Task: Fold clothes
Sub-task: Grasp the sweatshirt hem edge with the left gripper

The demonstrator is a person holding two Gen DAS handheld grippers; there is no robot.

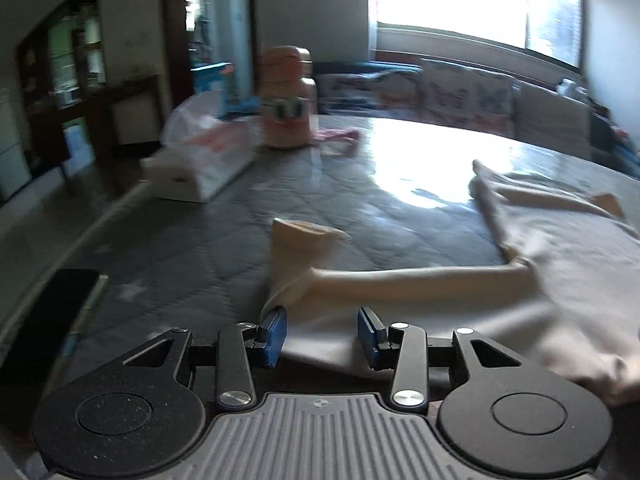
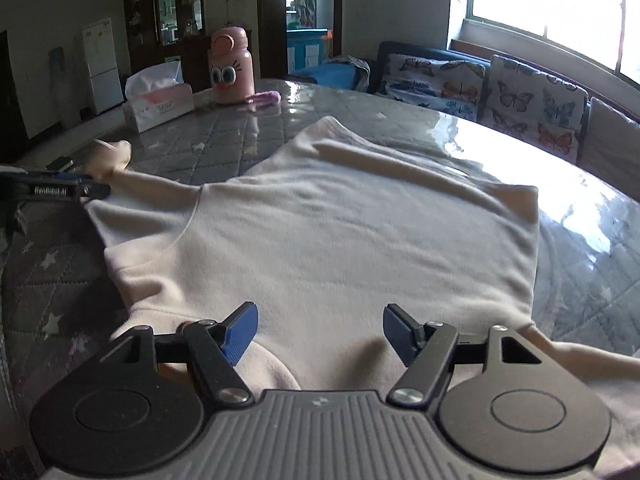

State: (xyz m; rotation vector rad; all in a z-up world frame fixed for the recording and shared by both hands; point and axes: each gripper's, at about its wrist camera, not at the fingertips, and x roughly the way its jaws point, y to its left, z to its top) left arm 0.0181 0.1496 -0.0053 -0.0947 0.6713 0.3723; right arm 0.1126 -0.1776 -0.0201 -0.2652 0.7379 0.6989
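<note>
1. The left gripper [image 1: 322,334] is seen with its blue pads [image 1: 274,336] held apart; nothing is clamped between them, though cream cloth lies in the gap and a sleeve edge sits right at the left pad.
2. The right gripper [image 2: 318,334] is likewise spread wide, with only cloth beneath and between its pads [image 2: 240,332].
3. A cream long-sleeved top [image 2: 340,232] is laid flat on the table [image 2: 580,248], directly ahead of the right gripper and ahead and to the right of the left one.
4. One sleeve [image 1: 400,276] is stretched across just ahead of the left gripper, its cuff [image 1: 304,236] standing up ahead of the left pad.
5. A tissue box [image 2: 160,108] is placed far ahead and to the left of the right gripper; white tissue is seen standing out of its top.
6. A pink bottle [image 2: 232,72] with cartoon eyes is stood upright just right of the box, lid closed; its contents cannot be told.
7. A small pink item [image 2: 266,98] lies at the bottle's base.
8. Butterfly-print cushions [image 2: 440,80] are lined up beyond the table.
</note>
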